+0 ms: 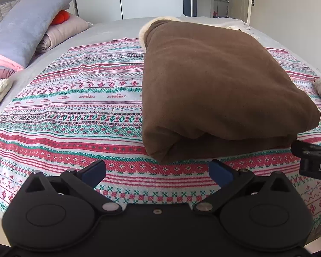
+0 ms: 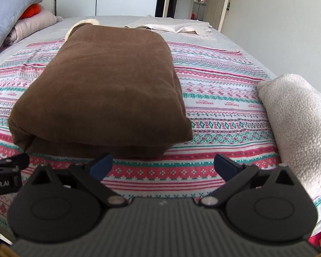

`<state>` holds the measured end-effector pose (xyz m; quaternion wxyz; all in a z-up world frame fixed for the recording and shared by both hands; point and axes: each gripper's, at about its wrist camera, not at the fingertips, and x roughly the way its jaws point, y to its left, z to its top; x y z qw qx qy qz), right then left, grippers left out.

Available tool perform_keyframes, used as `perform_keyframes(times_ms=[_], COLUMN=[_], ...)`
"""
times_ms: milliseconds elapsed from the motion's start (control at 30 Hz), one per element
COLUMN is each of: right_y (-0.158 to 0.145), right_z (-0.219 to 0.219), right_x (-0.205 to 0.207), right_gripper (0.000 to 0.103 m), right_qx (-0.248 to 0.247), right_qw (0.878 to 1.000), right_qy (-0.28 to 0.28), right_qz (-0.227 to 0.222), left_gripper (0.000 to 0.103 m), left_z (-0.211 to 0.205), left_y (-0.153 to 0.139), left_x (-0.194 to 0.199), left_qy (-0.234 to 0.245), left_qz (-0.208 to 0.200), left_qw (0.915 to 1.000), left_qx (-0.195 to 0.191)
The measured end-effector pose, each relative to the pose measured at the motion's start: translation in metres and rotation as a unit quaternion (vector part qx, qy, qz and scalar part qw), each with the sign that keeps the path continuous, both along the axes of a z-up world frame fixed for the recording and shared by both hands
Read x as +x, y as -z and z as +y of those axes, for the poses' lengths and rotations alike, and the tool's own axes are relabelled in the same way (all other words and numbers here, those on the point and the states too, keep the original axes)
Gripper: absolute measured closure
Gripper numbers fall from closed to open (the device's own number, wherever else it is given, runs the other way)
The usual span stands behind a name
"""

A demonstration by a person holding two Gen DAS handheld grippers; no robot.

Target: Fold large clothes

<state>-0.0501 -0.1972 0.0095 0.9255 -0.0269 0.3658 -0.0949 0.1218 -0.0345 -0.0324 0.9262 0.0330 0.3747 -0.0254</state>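
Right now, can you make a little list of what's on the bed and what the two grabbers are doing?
bed cover: striped patterned sheet
main item: brown garment, folded into a thick bundle, cream lining showing at the far end
right side: white fleece, beside the bundle, apart from it
far end: pale cloth, lying flat
far left: pillows
left gripper: open, empty, just short of the bundle
right gripper: open, empty, just short of the bundle

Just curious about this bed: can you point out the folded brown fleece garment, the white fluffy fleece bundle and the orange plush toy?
folded brown fleece garment (image 2: 109,81): right wrist view, top face.
white fluffy fleece bundle (image 2: 299,124): right wrist view, upper surface.
orange plush toy (image 1: 61,17): left wrist view, visible rounded part.
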Motion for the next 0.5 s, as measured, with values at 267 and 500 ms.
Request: perform_keyframes(times_ms=[267, 500], right_y=[0.0013, 0.0017], right_z=[-0.0017, -0.0016], right_x=[0.0001, 0.0001], right_gripper=[0.0, 0.0], right_qx=[0.004, 0.004], right_qw=[1.0, 1.0], right_qy=[-0.001, -0.002], right_qz=[0.001, 0.002], left_gripper=[0.0, 0.0], left_z=[-0.0018, -0.0025], left_y=[0.0003, 0.0003], left_x=[-0.0008, -0.001], left_qy=[0.001, 0.001], left_qz=[0.0, 0.0], left_qw=[1.0, 1.0], left_qx=[0.0, 0.0])
